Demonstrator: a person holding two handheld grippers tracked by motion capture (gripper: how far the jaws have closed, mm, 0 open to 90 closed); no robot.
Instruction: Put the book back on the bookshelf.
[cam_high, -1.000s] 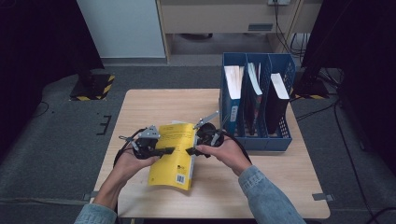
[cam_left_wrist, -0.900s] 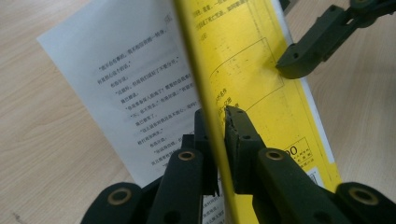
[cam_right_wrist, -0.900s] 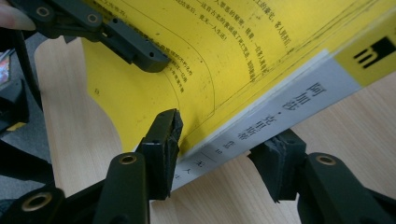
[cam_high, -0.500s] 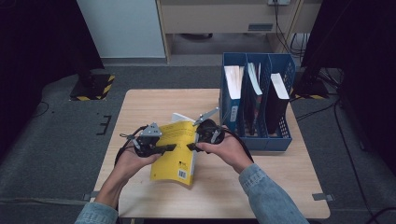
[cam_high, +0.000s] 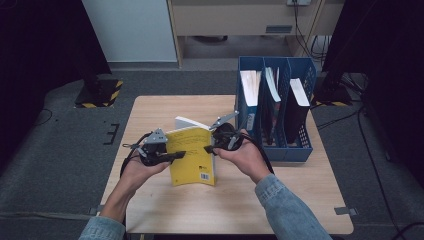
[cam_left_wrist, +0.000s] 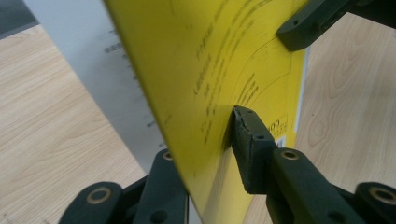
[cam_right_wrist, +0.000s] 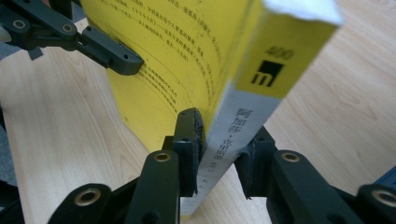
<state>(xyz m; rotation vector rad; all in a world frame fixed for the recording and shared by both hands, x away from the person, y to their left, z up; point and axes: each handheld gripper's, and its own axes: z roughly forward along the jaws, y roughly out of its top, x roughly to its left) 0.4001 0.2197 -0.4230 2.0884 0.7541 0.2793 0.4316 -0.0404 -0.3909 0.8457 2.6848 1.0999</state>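
Observation:
A yellow book (cam_high: 192, 155) with a grey-and-yellow spine (cam_right_wrist: 233, 126) is held up over the wooden table (cam_high: 165, 110) between both grippers. My left gripper (cam_high: 180, 154) comes in from the left. Its jaws (cam_left_wrist: 201, 144) straddle the front cover and page block, one pad (cam_left_wrist: 245, 135) touching the yellow cover; they have just been opening slightly. My right gripper (cam_high: 209, 149) comes in from the right. Its jaws (cam_right_wrist: 222, 140) have just been closing and now clamp the book at the spine edge. The left gripper's jaw (cam_right_wrist: 112, 56) shows farther up the cover.
A blue three-slot file holder (cam_high: 272, 150) stands on the table just right of my right hand, with books and papers (cam_high: 250, 85) upright in its slots. Dark floor surrounds the table, and a cabinet stands behind it.
The book has turned from a slant to nearly square with the table's front edge and sits a little higher. The right gripper has taken hold at the spine.

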